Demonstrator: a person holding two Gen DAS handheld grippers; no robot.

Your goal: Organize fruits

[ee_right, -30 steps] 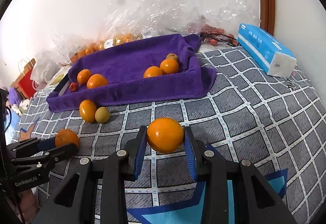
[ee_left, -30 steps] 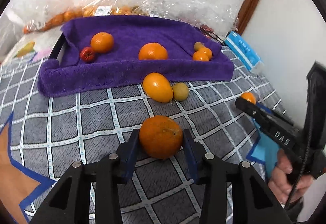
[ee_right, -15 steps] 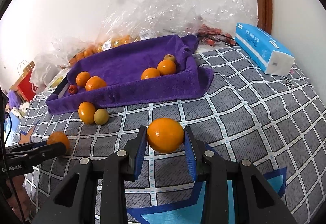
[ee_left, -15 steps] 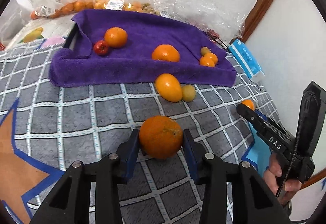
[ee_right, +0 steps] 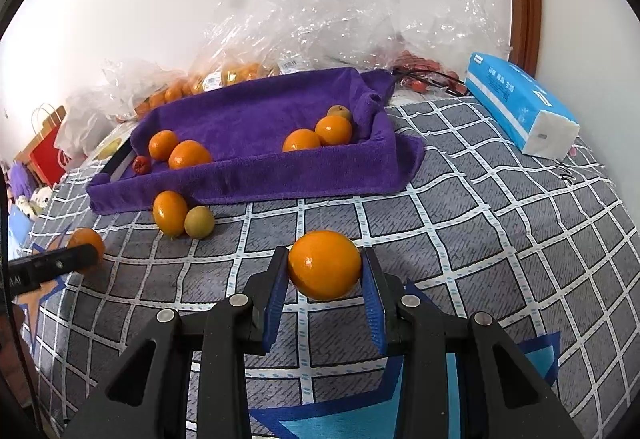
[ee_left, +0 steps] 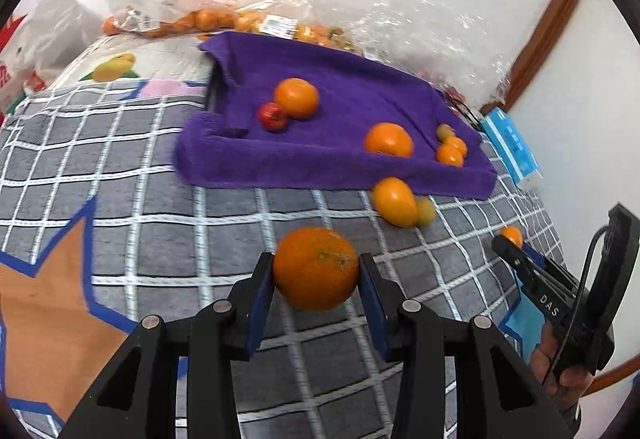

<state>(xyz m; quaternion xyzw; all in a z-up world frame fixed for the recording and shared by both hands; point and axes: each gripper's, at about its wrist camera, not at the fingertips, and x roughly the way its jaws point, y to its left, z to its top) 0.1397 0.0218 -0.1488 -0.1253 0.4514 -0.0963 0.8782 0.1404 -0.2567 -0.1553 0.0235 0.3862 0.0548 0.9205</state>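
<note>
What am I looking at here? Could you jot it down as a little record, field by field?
Setting: grey checked blanket
Left tongs: clamped on an orange
Right tongs: clamped on an orange
Purple towel-lined tray: several oranges, one small red fruit, one small greenish fruit
Loose on blanket: an orange touching a small greenish fruit
Behind: plastic bags; blue tissue pack

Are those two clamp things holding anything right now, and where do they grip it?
Yes. The left gripper pinches an orange by its two opposite sides; the right gripper pinches a smoother orange fruit the same way.
</note>
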